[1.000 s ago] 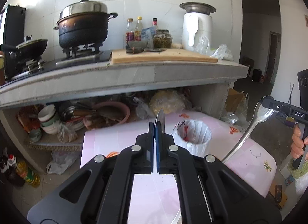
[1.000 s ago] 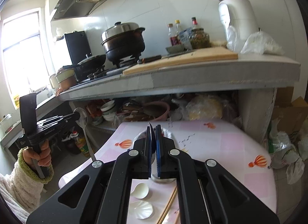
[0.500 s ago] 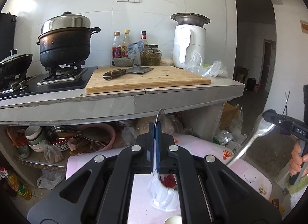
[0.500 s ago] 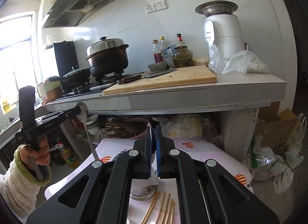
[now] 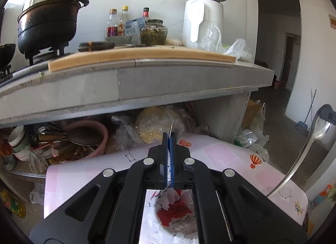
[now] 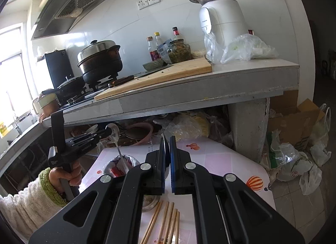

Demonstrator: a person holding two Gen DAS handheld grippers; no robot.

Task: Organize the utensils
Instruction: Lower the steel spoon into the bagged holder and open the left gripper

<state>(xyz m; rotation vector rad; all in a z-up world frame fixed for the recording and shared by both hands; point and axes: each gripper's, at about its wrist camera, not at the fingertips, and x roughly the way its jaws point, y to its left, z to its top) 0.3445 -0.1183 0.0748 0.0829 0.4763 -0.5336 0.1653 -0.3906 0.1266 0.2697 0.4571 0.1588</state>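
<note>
My left wrist camera sits just behind the left tool (image 5: 169,139), looking forward and slightly down along its fingers, close over the pink desk (image 5: 222,155) toward the grey counter (image 5: 168,84). My right wrist camera sits likewise behind the right tool (image 6: 167,142), further right and angled leftward, so the left tool shows at its left edge. Both views share the counter, the cutting board (image 5: 136,57) (image 6: 159,76), the black pot (image 5: 46,23) (image 6: 100,61), the white appliance (image 5: 202,21) (image 6: 222,17) and the desk's far edge.

Daylight from window (image 6: 10,72) blown out; fisheye bends edges, dark corner vignette; slight blur.
</note>
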